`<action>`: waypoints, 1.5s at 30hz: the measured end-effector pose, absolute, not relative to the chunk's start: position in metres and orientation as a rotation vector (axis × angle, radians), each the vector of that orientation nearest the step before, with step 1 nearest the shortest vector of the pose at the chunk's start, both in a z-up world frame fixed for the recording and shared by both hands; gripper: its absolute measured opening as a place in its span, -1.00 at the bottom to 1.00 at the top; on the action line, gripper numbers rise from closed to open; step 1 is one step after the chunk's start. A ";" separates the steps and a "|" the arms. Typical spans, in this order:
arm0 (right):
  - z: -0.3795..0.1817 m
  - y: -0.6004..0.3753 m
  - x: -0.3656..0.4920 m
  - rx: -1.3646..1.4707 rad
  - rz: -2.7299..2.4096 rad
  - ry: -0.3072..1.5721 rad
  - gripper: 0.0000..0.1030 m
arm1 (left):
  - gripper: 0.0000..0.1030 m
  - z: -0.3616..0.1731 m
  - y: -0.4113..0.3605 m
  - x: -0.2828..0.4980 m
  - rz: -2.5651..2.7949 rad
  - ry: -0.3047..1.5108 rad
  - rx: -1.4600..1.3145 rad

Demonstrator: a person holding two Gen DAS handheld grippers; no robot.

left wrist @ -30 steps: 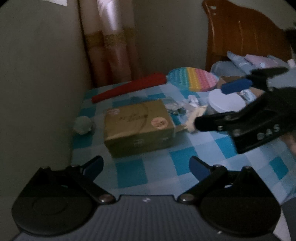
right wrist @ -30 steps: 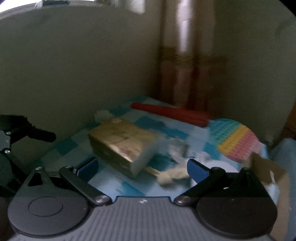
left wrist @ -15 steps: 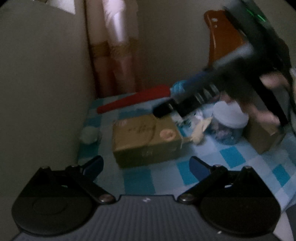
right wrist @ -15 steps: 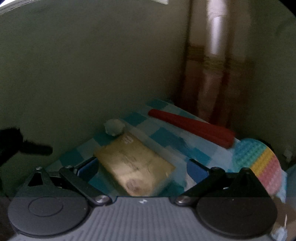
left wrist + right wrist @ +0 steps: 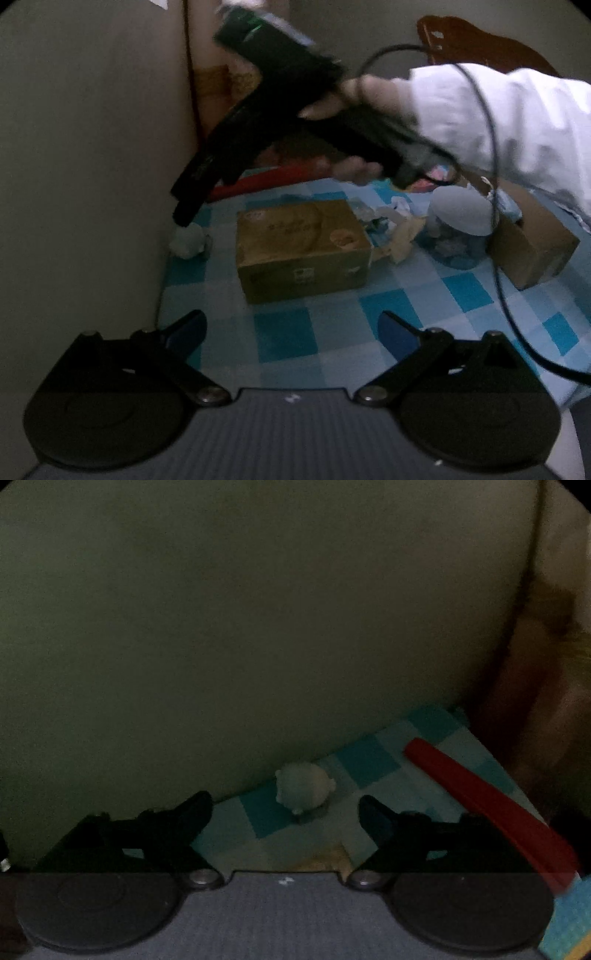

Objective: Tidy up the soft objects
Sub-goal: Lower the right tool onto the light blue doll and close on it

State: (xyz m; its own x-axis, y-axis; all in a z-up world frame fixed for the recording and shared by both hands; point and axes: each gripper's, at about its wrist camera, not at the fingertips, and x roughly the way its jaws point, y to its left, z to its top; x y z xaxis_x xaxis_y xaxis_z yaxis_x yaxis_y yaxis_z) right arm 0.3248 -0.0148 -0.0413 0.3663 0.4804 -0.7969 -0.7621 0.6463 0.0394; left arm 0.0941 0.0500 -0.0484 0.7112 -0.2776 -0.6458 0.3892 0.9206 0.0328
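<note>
Over by the wall, at the left edge of the blue-checked desk [image 5: 280,332], sits a small pale soft toy [image 5: 303,786], roundish, with little nubs sticking out to its sides; it has no clear long axis, and which way it faces is hard to tell in the dim light. The right gripper [image 5: 286,812] comes down at it from above, its jaws spread wide and holding nothing, the toy lying between and just beyond the two fingertips. From the other camera the tip of that gripper [image 5: 184,216] looks to be touching or just above the toy [image 5: 188,240], though the blur leaves that unsure.

The left gripper [image 5: 293,328] hangs back over the near part of the desk, also wide open and empty.

Further right stands a tan cardboard box [image 5: 303,251], its long side running left to right. Behind it a red tapered stick [image 5: 491,805] lies flat, its long axis slanting from the far wall corner toward the right. Right of the box are some crumpled scraps [image 5: 391,225], then a jar with a white lid [image 5: 460,218], then a brown carton [image 5: 532,247].
</note>
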 end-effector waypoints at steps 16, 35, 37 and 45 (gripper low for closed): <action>-0.098 0.027 0.373 -0.512 0.833 1.002 0.47 | 0.91 -0.069 0.057 0.121 -0.331 0.739 0.139; -0.098 0.036 0.372 -0.493 0.801 0.983 0.13 | 0.91 -0.073 0.057 0.122 -0.338 0.753 0.119; -0.088 0.031 0.373 -0.466 0.785 0.970 0.13 | 0.91 -0.073 0.057 0.121 -0.332 0.753 0.116; -0.051 -0.013 0.372 -0.378 0.701 0.920 0.12 | 0.91 -0.076 0.060 0.124 -0.301 0.762 0.109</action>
State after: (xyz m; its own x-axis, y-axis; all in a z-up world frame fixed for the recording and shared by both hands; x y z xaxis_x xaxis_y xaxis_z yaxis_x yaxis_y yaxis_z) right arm 0.3723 -0.0133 -0.0507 0.4097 0.3865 -0.8263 -0.6935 0.7204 -0.0069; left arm 0.1237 0.0600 -0.0756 0.6828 -0.2286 -0.6939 0.3072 0.9516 -0.0112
